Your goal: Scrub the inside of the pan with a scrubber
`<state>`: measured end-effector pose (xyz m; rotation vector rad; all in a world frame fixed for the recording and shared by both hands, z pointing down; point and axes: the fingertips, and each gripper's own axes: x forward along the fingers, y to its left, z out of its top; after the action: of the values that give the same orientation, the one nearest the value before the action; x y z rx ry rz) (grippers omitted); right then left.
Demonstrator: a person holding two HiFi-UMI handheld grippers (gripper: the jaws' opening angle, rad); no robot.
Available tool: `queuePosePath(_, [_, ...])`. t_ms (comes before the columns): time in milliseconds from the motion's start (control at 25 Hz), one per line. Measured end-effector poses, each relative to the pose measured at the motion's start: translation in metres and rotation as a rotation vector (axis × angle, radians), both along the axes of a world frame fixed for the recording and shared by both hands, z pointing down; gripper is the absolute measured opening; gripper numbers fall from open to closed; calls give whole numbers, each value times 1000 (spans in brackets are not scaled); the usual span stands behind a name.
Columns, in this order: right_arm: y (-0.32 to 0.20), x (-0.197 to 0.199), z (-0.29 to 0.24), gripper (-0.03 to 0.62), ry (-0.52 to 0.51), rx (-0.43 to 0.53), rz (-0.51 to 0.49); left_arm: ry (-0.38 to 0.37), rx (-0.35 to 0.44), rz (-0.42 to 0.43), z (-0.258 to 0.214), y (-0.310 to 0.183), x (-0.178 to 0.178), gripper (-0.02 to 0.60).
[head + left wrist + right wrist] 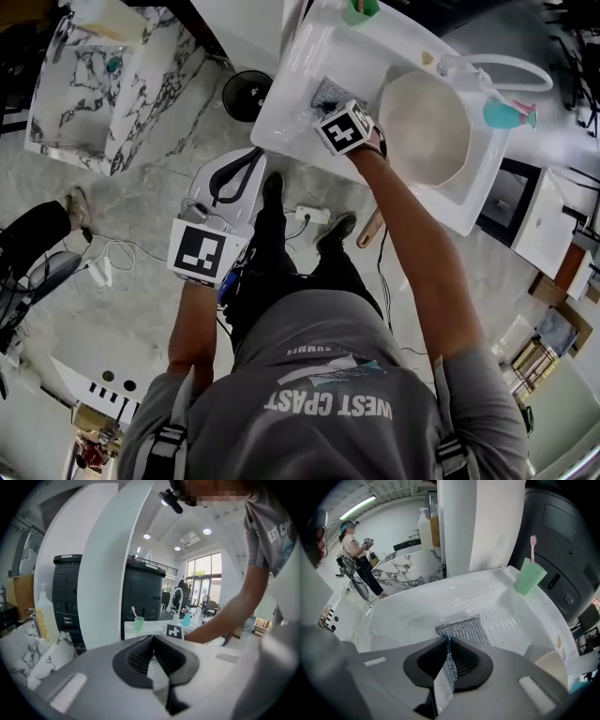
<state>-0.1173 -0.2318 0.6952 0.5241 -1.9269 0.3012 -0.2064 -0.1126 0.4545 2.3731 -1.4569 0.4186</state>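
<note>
A silver mesh scrubber [464,629] lies on the ribbed ledge of the white sink counter [440,602], with one edge pulled up between the jaws. My right gripper [447,641] points steeply down and is shut on that edge. From the head view the scrubber [326,92] shows just beyond the right gripper [330,105] and its marker cube. A cream pan [427,127] sits in the basin to the right; its wooden handle [368,228] sticks out past the counter edge. My left gripper [246,161] hangs low over the floor, away from the sink, jaws together and empty [153,641].
A green cup [528,577] with a pink toothbrush stands at the counter's far corner. A teal bottle [506,114] and a white faucet [487,66] stand beyond the pan. A marble-patterned counter [112,84] is to the left. A power strip [312,214] and cables lie on the floor.
</note>
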Motion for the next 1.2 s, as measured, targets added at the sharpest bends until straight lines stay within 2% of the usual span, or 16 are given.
queuePosePath(320, [-2,-1,-21,17,-90,-18,45,-10,-9,14,1,-9,12,3])
queuePosePath(520, [-4,-2,-77,18,-259,6,123,-26,-9,47,-4,-18,29,3])
queuePosePath(680, [-12,16,-117,18,-382,46,197,-32,-5,82,-6,-28,47,3])
queuePosePath(880, [-32,79,-136,20,-428,106,323,-35,-10,127,-5,-39,73,3])
queuePosePath(1200, [-67,223,-78,23,-312,109,637,-49,-18,193,-2,-49,108,3])
